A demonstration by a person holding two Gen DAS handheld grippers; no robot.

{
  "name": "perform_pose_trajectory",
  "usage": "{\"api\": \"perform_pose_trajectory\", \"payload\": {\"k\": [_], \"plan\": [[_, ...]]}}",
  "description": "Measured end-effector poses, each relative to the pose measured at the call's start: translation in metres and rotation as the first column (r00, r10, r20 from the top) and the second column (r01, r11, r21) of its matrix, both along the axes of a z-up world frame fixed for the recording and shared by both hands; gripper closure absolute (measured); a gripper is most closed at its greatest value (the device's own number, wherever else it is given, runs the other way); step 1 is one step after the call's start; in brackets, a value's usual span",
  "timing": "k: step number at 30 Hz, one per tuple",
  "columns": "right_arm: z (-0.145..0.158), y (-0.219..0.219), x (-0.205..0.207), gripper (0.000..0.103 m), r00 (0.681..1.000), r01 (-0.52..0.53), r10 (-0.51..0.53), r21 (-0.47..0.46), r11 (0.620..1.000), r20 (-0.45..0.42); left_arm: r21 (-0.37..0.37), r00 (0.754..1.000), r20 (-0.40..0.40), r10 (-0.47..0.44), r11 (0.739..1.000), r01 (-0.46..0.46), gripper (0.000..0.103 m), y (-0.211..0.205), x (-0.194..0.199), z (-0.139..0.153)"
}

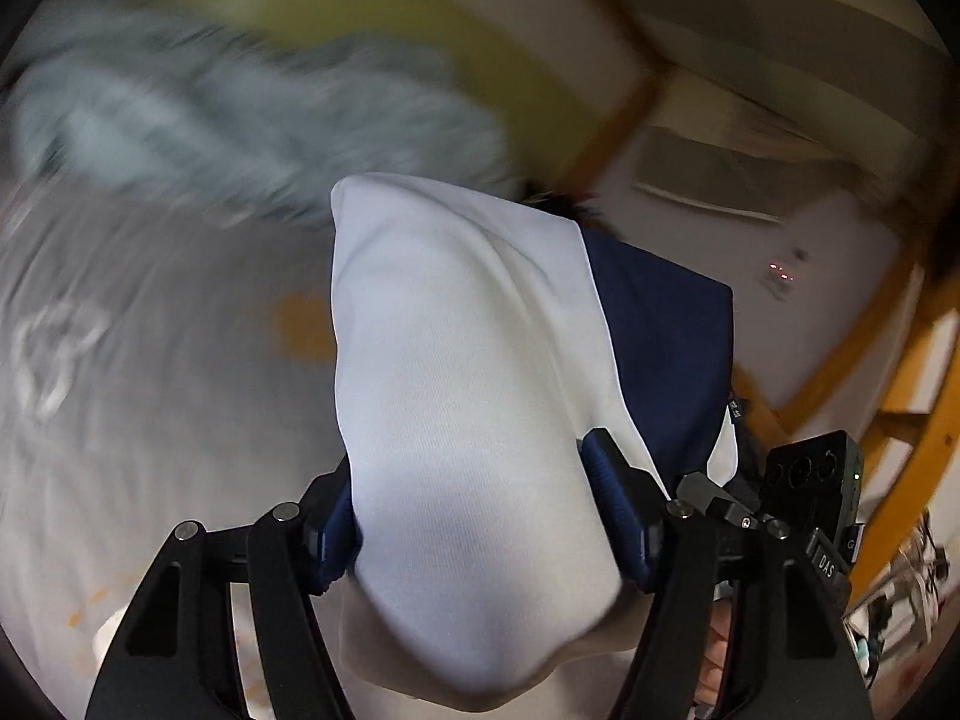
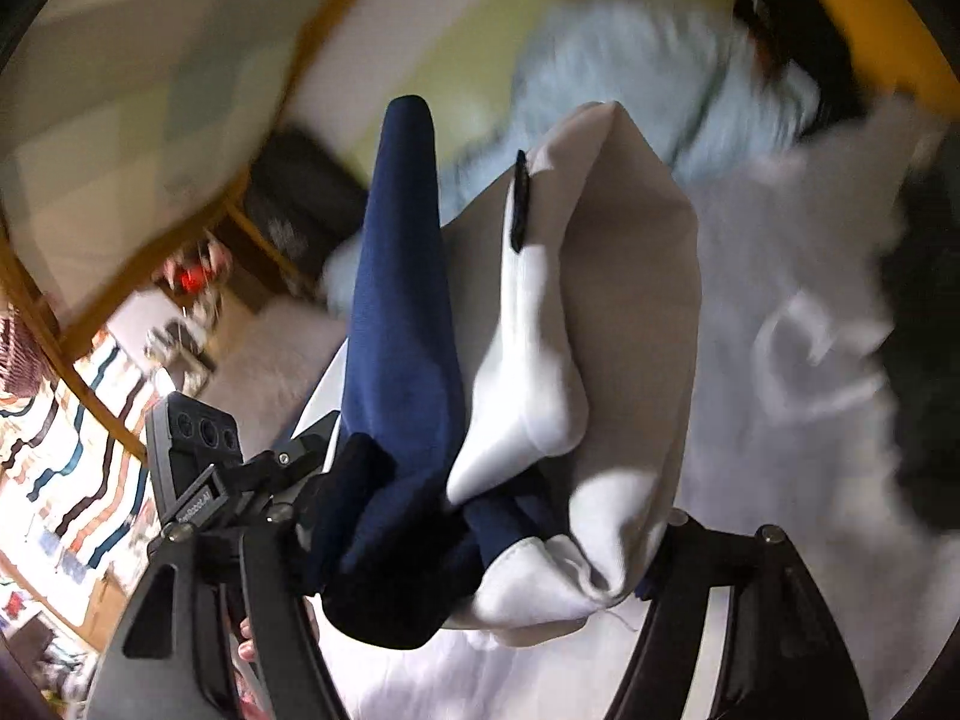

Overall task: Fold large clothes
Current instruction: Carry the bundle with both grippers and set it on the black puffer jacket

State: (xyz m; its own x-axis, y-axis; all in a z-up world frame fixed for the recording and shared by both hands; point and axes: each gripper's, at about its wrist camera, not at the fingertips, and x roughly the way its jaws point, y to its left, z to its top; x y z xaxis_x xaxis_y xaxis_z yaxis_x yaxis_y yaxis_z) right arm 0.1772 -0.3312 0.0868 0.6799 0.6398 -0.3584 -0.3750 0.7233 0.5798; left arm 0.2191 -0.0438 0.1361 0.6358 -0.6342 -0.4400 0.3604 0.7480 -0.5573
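- White and navy cloth fills both wrist views; it is one large garment [image 1: 468, 372], lifted clear of the pale sheet [image 1: 120, 396] of a bed below
- left hand-held gripper [image 1: 480, 528]: its blue pads sit on either side of a thick fold of white fabric and press into it, so it is pinching the garment, jaws held fairly wide by the bulk of cloth
- right hand-held gripper [image 2: 480, 564]: a bunched wad of navy and white cloth is jammed between its fingers; it grips that wad; the right-side pad is hidden under fabric
- from each gripper the cloth runs straight forward and away along the fingers, its long axis in line with them; navy panel [image 2: 402, 312] to the left in the right view, to the right in the left view
- neither hand is nearer; each already holds its own part of the garment, which hangs between them
- a light blue garment [image 1: 240, 114] lies blurred farther back on the bed, well apart
- my reading: the garment is being raised for spreading or folding; the fold itself is not yet made
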Motion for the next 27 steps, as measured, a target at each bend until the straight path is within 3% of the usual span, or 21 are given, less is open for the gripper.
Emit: {"api": "perform_pose_trajectory", "payload": {"k": [5, 10, 13, 15, 18, 21, 24, 27], "plan": [[0.045, -0.087, -0.041, 0.035, 0.985, 0.132, -0.132, 0.008, 0.991, 0.108, 0.015, 0.986, 0.096, -0.139, 0.990, 0.138, 0.035, -0.099, 0.007, 0.050], [0.050, -0.183, -0.068, 0.035, 0.951, 0.286, -0.288, 0.031, 0.958, 0.115, 0.026, 0.959, 0.110, -0.260, 0.966, 0.258, 0.035, -0.210, 0.016, 0.053], [0.035, -0.228, -0.062, 0.034, 0.924, 0.378, -0.379, 0.036, 0.925, 0.047, 0.034, 0.952, 0.068, -0.299, 0.954, 0.298, 0.035, -0.265, 0.032, 0.028], [0.015, -0.247, -0.047, 0.034, 0.908, 0.420, -0.419, 0.003, 0.908, -0.016, 0.043, 0.953, -0.001, -0.303, 0.952, 0.303, 0.035, -0.296, 0.053, -0.002], [-0.038, -0.279, -0.012, 0.033, 0.862, 0.457, -0.453, -0.037, 0.889, -0.227, 0.097, 0.953, -0.161, -0.256, 0.957, 0.274, 0.034, -0.324, 0.085, -0.063], [-0.063, -0.280, 0.003, 0.032, 0.844, 0.463, -0.459, -0.056, 0.885, -0.277, 0.172, 0.965, -0.111, -0.239, 0.951, 0.255, 0.032, -0.335, 0.086, -0.093], [-0.065, -0.272, 0.003, 0.032, 0.823, 0.474, -0.484, -0.111, 0.874, -0.299, 0.145, 0.950, -0.184, -0.251, 0.949, 0.279, 0.031, -0.334, 0.092, -0.107], [-0.071, -0.266, 0.002, 0.032, 0.810, 0.484, -0.498, -0.128, 0.866, -0.309, 0.194, 0.953, -0.167, -0.255, 0.939, 0.285, 0.029, -0.338, 0.087, -0.112]]}}
